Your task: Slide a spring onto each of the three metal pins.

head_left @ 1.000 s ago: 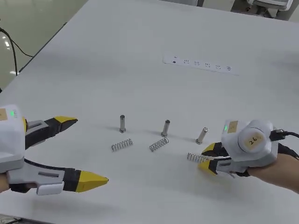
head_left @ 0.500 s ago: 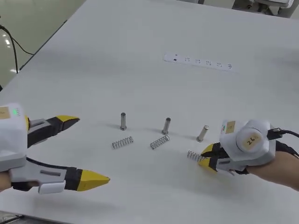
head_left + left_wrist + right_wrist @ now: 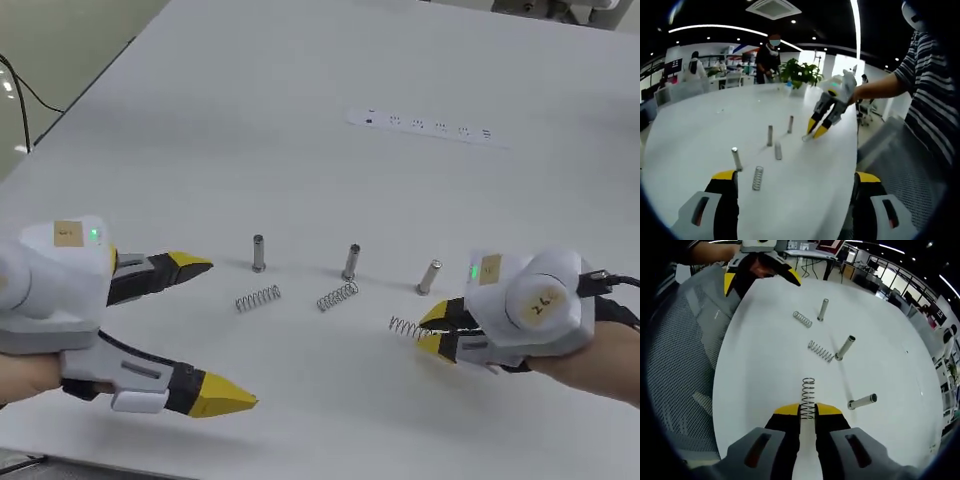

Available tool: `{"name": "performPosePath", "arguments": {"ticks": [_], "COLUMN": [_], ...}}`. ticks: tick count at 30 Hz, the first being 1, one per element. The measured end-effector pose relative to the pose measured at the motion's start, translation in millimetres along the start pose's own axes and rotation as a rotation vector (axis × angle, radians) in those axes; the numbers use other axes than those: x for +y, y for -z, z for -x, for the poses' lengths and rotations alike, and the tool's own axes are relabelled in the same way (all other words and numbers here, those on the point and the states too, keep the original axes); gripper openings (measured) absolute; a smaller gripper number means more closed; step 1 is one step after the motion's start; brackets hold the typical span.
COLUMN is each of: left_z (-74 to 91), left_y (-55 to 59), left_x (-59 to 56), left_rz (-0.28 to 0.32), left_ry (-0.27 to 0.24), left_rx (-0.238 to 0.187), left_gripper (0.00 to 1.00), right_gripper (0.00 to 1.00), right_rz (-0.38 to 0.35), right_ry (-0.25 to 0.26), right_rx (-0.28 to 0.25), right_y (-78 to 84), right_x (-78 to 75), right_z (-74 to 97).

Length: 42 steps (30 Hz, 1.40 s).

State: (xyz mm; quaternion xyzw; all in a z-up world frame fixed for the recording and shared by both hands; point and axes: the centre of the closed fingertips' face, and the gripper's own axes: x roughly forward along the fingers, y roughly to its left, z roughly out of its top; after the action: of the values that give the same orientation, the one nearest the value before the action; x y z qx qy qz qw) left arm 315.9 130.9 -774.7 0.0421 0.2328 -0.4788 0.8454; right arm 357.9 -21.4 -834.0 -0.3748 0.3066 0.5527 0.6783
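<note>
Right gripper (image 3: 808, 412) seems clenched on the near end of 1 spring (image 3: 808, 390), which in the head view lies at 7 o'clock of the nearest pin (image 3: 428, 277). The spring is light, bouncy, slippery wire, so pinch it gently across the coils near an end. Left gripper (image 3: 228, 333) gapes, released.

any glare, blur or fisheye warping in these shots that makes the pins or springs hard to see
Head view: soft even light, faint shadows, middle pin sharp. Left gripper view: fisheye bows the table, ceiling lights glare. Right gripper view: spring crisp in the right gripper, table edge curved.
</note>
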Motion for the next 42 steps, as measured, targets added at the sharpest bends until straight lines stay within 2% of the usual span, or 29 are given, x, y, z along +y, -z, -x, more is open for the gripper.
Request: {"name": "performPosePath", "arguments": {"ticks": [7,10,13,15,18,22,25,33,42], "left_z": [-21.7,-34.0,-46.7,-55.0,-67.1,-78.2,-82.1,-86.4,-88.5], "left_y": [-11.3,-9.0,-11.0,-15.2,-24.4,-29.0,-31.5,-40.9,-45.2], "left_x": [-10.6,-21.7,-27.9,-31.6,-36.8,-42.7,-45.5,-46.9,-53.0], "left_rz": [0.002,-0.010,-0.038,-0.041,-0.037,-0.047,-0.059,-0.032,-0.038], "left_ry": [0.081,0.144,0.170,0.181,0.203,0.229,0.239,0.256,0.288], "left_rx": [-0.016,0.016,0.026,0.018,-0.022,-0.036,-0.047,-0.118,-0.139], "left_gripper": [0.80,0.73,0.68,0.67,0.63,0.58,0.55,0.45,0.28], "right_gripper": [0.08,0.08,0.08,0.08,0.08,0.08,0.08,0.08,0.08], "right_rz": [0.022,0.029,0.029,0.024,0.046,0.066,0.070,0.098,0.128], "right_ry": [0.011,0.015,0.006,0.002,-0.007,-0.011,-0.013,-0.028,-0.030], "right_rx": [-0.033,-0.044,-0.069,-0.079,-0.082,-0.078,-0.080,-0.064,-0.082], "right_y": [-15.4,-20.4,-27.2,-31.5,-36.3,-39.4,-42.5,-48.3,-59.5], "right_x": [6.5,8.1,11.3,13.4,18.5,21.2,22.3,28.5,31.1], "right_z": [9.0,12.5,15.1,16.8,18.5,21.3,24.3,28.3,32.7]}}
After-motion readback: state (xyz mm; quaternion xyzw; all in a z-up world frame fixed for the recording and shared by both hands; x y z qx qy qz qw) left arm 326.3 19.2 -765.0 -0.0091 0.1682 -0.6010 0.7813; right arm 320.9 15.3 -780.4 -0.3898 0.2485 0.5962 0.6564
